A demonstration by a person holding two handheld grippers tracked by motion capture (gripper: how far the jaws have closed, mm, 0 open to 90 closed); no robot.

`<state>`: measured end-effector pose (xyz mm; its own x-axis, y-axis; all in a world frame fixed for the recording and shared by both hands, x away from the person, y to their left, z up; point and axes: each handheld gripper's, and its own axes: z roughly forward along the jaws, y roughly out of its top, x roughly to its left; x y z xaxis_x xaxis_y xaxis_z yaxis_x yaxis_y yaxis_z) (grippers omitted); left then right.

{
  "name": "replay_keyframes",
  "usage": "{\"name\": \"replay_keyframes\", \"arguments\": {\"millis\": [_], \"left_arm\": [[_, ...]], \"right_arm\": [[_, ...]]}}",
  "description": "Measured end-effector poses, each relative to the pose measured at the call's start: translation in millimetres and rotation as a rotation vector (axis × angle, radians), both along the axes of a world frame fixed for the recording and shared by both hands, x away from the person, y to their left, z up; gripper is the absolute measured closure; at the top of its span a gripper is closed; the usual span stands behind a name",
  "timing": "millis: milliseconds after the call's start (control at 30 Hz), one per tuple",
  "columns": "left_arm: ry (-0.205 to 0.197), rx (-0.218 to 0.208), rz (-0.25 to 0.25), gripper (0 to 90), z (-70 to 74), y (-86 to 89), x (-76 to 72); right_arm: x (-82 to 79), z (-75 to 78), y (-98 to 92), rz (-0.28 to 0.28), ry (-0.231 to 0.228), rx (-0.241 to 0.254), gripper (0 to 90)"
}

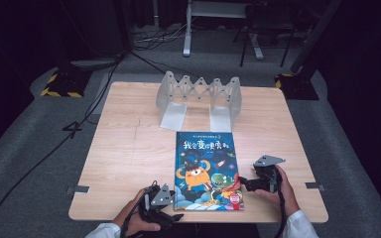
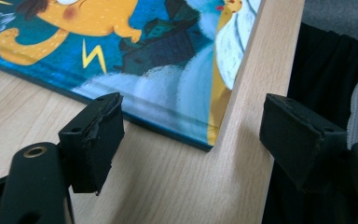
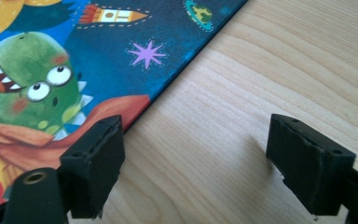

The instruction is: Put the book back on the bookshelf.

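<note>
The blue, stiff-looking hardcover picture book (image 1: 208, 171) lay flat at six o'clock on the pale wooden tabletop (image 1: 124, 148), likely light but low, best pinched at its edges, where the left gripper (image 1: 171, 216) and right gripper (image 1: 241, 184) waited, jaws apart, empty.

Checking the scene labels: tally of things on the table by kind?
Book: 1
Folding rack: 1
Claws, left and right, both open beside the book: 2
Total: 4
</note>
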<state>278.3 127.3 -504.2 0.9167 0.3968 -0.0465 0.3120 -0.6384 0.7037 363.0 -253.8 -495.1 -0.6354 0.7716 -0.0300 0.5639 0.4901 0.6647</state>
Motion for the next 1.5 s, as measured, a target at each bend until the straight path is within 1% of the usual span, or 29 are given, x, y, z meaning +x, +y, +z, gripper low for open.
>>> {"name": "replay_keyframes", "arguments": {"millis": [33,67,133,200,267,333,367,433,500,533,600,667,767,800,833,867,900,933,1000,1033,1133,1233,1267,1300,1333,1433,1467,1500], "left_arm": [[0.003,-0.001,0.006,22.2,0.0,1.3,0.7],[-0.003,0.006,0.018,22.2,0.0,4.4,2.1],[-0.012,0.020,0.035,22.2,0.1,8.0,3.5],[-0.015,0.017,0.037,22.2,-0.1,9.7,4.8],[-0.020,0.019,0.056,22.1,-0.2,14.1,8.0],[-0.017,0.018,0.052,19.9,-0.5,17.0,10.0],[-0.021,0.026,0.050,19.6,-0.5,17.7,9.9],[-0.020,0.027,0.047,17.6,-0.8,19.0,11.7],[-0.019,0.027,0.045,15.9,-0.9,21.6,13.3],[-0.021,0.028,0.051,16.0,-0.8,23.7,14.6],[-0.019,0.028,0.081,16.0,-0.9,28.1,17.1],[-0.020,0.029,0.100,16.0,-0.8,30.7,19.3],[-0.019,0.031,0.124,15.8,-0.7,29.5,19.4],[-0.018,0.032,0.130,15.6,-0.7,28.9,19.3],[-0.018,0.031,0.146,15.6,-0.8,26.1,18.7],[-0.018,0.031,0.146,15.6,-0.8,26.1,18.7],[-0.018,0.029,0.154,15.6,-0.9,23.3,17.9],[-0.018,0.031,0.151,15.6,-0.8,20.9,17.0],[-0.020,0.030,0.142,15.7,-0.8,17.3,15.4],[-0.021,0.032,0.138,15.7,-0.7,16.0,15.0],[-0.021,0.033,0.136,15.7,-0.7,15.5,14.7],[-0.021,0.033,0.135,15.7,-0.7,14.9,14.3],[-0.018,0.032,0.137,15.7,-0.7,13.8,13.5],[-0.021,0.032,0.134,15.7,-0.7,13.3,13.3],[-0.021,0.032,0.134,15.7,-0.7,13.3,13.3],[-0.021,0.032,0.130,15.7,-0.7,12.9,13.2],[-0.021,0.032,0.130,15.7,-0.7,12.9,13.2],[-0.021,0.032,0.130,15.7,-0.7,12.9,13.2]], "right_arm": [[-2.8,1.1,0.5,0.018,0.005,-0.007,21.3],[-3.9,1.3,0.0,0.027,0.009,-0.007,21.2],[-6.5,1.6,-0.9,0.035,0.023,-0.006,21.2],[-8.1,1.6,-1.2,0.038,0.026,-0.004,21.2],[-12.4,2.0,-1.4,0.049,0.029,-0.009,21.5],[-16.6,2.7,-1.2,0.062,0.030,-0.018,21.6],[-18.8,3.0,-1.3,0.070,0.027,-0.025,22.0],[-23.5,3.4,-1.7,0.087,0.033,-0.024,23.4],[-29.5,3.7,-3.3,0.112,0.048,-0.020,23.4],[-33.3,3.8,-3.8,0.122,0.050,-0.021,23.5],[-39.5,4.9,-3.7,0.145,0.058,-0.033,23.9],[-46.1,6.3,-2.4,0.155,0.070,-0.044,25.7],[-53.8,9.0,-1.4,0.158,0.101,-0.065,27.1],[-56.2,10.2,-1.2,0.156,0.113,-0.077,27.2],[-60.6,12.4,-0.7,0.162,0.138,-0.100,27.5],[-60.6,12.4,-0.7,0.162,0.138,-0.100,27.5],[-63.3,13.5,0.1,0.175,0.148,-0.114,27.6],[-66.4,14.6,1.3,0.190,0.160,-0.131,27.7],[-70.6,16.3,4.0,0.202,0.184,-0.153,27.7],[-74.2,17.9,6.8,0.220,0.204,-0.176,27.7],[-76.4,19.2,9.6,0.230,0.221,-0.197,28.0],[-77.0,21.3,13.7,0.240,0.241,-0.222,32.0],[-76.6,23.5,17.6,0.247,0.250,-0.244,38.6],[-76.1,24.3,19.0,0.253,0.255,-0.250,41.6],[-76.1,24.3,19.0,0.253,0.255,-0.250,41.6],[-74.9,27.1,26.4,0.265,0.273,-0.273,52.4],[-73.8,28.0,28.5,0.271,0.278,-0.280,58.1],[-73.5,28.5,30.0,0.270,0.284,-0.285,59.7]]}}
